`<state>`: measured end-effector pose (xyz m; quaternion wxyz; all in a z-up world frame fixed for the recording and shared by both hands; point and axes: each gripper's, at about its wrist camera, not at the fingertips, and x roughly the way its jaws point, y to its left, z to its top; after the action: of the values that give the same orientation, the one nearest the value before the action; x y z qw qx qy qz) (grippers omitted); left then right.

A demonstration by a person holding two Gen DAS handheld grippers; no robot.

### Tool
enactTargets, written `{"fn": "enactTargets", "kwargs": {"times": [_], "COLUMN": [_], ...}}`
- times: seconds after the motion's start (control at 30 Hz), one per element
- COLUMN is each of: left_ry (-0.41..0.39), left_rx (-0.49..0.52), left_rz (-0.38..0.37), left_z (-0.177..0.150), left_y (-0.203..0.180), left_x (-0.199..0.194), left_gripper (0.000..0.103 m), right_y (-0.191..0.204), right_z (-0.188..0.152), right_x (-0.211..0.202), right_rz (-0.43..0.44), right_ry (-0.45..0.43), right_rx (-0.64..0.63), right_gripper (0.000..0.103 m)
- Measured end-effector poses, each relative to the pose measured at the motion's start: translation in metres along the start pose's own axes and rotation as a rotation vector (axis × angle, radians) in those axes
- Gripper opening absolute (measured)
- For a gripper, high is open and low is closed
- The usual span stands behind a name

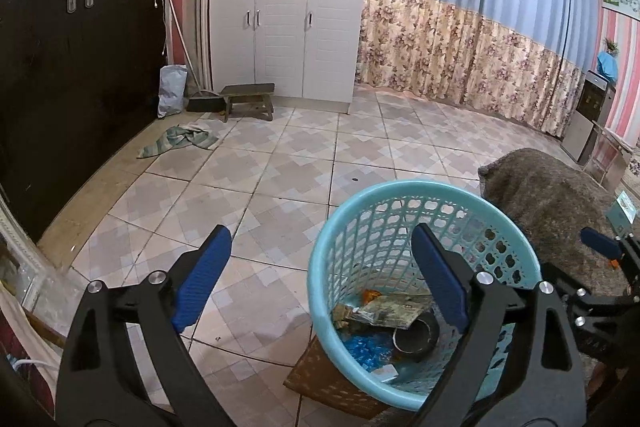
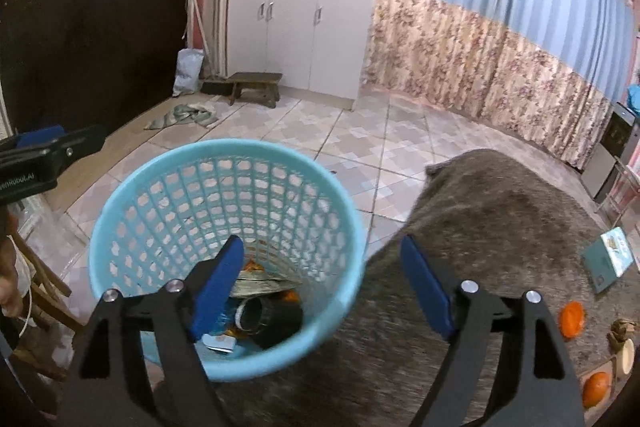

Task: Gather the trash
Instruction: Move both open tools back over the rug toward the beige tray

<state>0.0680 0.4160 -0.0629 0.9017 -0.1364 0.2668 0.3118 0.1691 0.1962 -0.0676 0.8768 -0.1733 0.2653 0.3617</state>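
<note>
Orange peel (image 2: 571, 319) only rightward

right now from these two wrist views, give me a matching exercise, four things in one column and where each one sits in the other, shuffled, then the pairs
Things:
1. black cup
2. teal box
3. striped cloth
4. wooden stool

Places:
A. on the grey-covered table
B. crumpled on the floor near the dark door
C. inside the blue basket
D. in front of the white cabinet

Pairs: 1-C, 2-A, 3-B, 4-D
</note>
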Motion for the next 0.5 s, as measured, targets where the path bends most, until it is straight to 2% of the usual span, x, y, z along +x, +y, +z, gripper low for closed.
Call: {"fn": "enactTargets", "kwargs": {"times": [0.13, 0.5], "left_ry": [-0.006, -0.026], "left_rx": [0.008, 0.039], "left_rz": [-0.008, -0.066], "left_z": [0.001, 0.000], "left_y": [-0.013, -0.072], "left_x": [-0.009, -0.032], "left_gripper": [0.091, 0.095], "right_y": [-0.024, -0.107], "right_z": [-0.004, -0.025], "right_x": [-0.018, -0.076], "right_rz": [-0.029, -0.128], "right_ry": [-0.026, -0.067], "right_rx": [0.039, 0.129], "right_gripper": [0.085, 0.086]}}
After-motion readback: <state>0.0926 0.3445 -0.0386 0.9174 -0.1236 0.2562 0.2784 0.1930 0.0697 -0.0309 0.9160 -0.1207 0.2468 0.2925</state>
